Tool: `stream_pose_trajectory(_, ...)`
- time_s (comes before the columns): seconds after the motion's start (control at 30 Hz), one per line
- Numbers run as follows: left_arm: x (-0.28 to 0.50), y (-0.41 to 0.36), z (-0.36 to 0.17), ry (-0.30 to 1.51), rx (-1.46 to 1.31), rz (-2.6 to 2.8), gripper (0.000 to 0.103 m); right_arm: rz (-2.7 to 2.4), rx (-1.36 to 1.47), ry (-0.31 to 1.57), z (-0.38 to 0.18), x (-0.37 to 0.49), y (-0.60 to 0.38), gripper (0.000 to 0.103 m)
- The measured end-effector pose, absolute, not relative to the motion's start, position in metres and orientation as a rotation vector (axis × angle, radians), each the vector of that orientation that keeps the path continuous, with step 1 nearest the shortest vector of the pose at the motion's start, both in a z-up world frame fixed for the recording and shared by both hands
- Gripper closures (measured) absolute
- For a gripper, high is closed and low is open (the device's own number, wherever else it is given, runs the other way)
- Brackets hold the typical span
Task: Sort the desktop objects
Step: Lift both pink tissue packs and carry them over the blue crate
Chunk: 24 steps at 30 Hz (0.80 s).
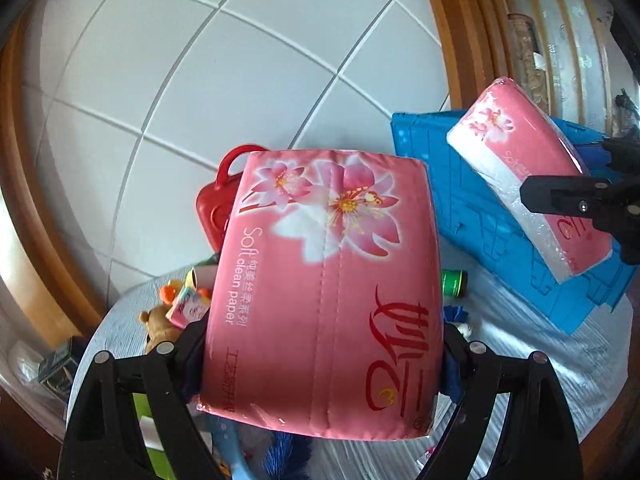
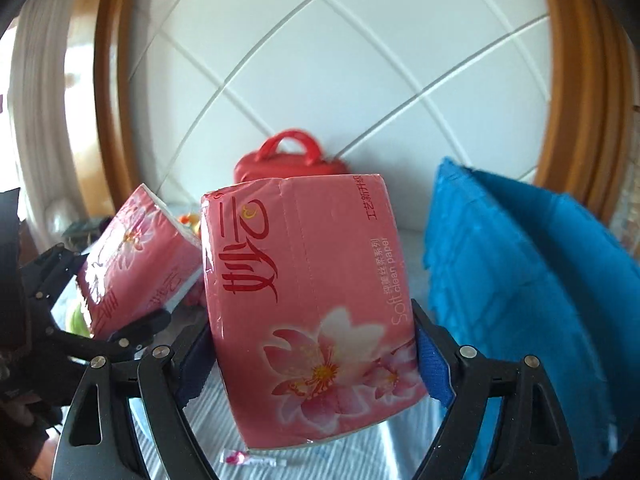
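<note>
Left claw [image 1: 320,360]: clamped wide on pink tissue pack [image 1: 320,280].
Right claw [image 2: 316,364]: likewise grips second tissue pack [image 2: 308,300].
Progress: both packs lifted, unplaced; blue crate [image 2: 520,300] right of the right claw.
Remaining: toys [image 1: 168,312], bottle [image 1: 454,282] beyond the left claw on desk [image 1: 540,360].

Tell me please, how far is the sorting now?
Nothing looks sorted yet. In hand: the left gripper clamps one pink tissue pack, and the right gripper clamps a second pack, both lifted near the blue crate. Left on the table: plush toys, a green can, a red case and small clutter.
</note>
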<state>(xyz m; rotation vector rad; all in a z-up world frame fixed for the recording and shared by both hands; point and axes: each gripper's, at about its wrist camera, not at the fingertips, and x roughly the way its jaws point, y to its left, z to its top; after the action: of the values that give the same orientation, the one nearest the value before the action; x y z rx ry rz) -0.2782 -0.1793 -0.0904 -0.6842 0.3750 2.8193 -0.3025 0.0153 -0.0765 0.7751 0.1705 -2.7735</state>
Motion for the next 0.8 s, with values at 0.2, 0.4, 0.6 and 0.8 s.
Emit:
stream_pose_trajectory(0.2, -0.274, -0.128, -0.041, 0.41, -0.472, 2.712, 0.016, -2.985, 0.622, 0.097, -0.022, -0.247, 0.06, 0.017)
stream_pose_trajectory(0.4, -0.266, -0.034, 0.008, 0.438, -0.28, 2.558, 0.016, -3.214, 0.485, 0.055, 0.026, -0.204, 0.136, 0.017)
stream_pose_trajectory(0.6, -0.285, 0.062, 0.037, 0.442, -0.238, 2.481, 0.016, -3.316, 0.497, -0.019, 0.046, -0.216, 0.223, 0.017)
stream_pose_trajectory(0.8, -0.331, 0.137, 0.045, 0.479, -0.298, 2.48, 0.015, -3.317, 0.562, -0.09, 0.042, -0.258, 0.295, 0.017)
